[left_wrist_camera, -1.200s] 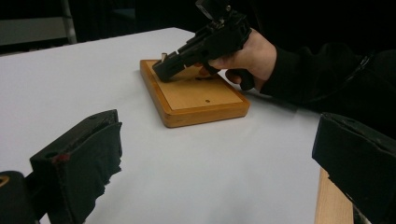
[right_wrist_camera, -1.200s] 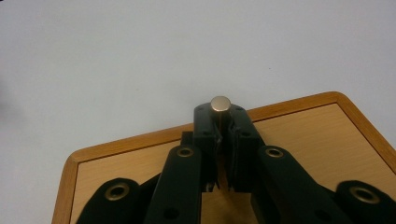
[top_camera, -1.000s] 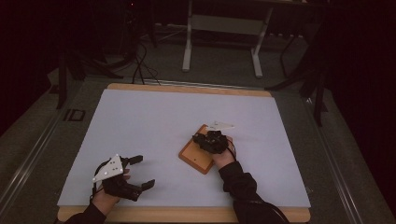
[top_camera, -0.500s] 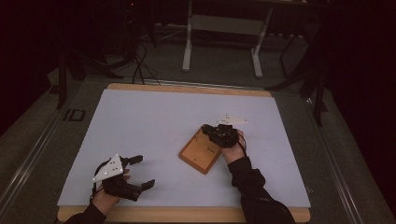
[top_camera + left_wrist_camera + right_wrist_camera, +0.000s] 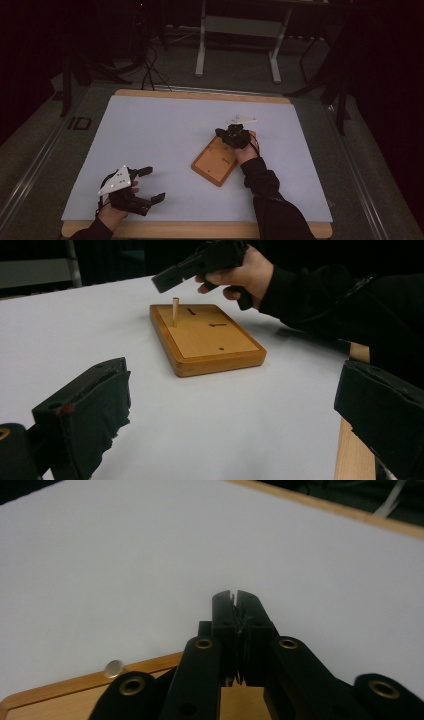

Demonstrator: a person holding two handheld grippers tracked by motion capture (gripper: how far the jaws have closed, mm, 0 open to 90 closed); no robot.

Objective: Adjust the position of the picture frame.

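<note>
1. The left gripper (image 5: 150, 185), jaws spread with nothing between them, rests near the near-left corner of the white table (image 5: 165, 125).
2. A flat rectangular wooden board (image 5: 216, 161) lies right of the table's centre, a small wooden peg (image 5: 175, 311) upright in it.
3. The right gripper (image 5: 221, 133) hangs over the board's far end, its jaws having just closed on nothing.

Left gripper (image 5: 150, 184) low at the near left, jaws spread wide, hand wrapped round its body, right gripper (image 5: 220, 132) farther out, jaws just closing, pressed together empty, dark sleeve behind

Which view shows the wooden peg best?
Left gripper view: the wooden peg stands upright in the wooden board, seen side-on. Right gripper view shows just its round top. High view: too small to tell.
</note>
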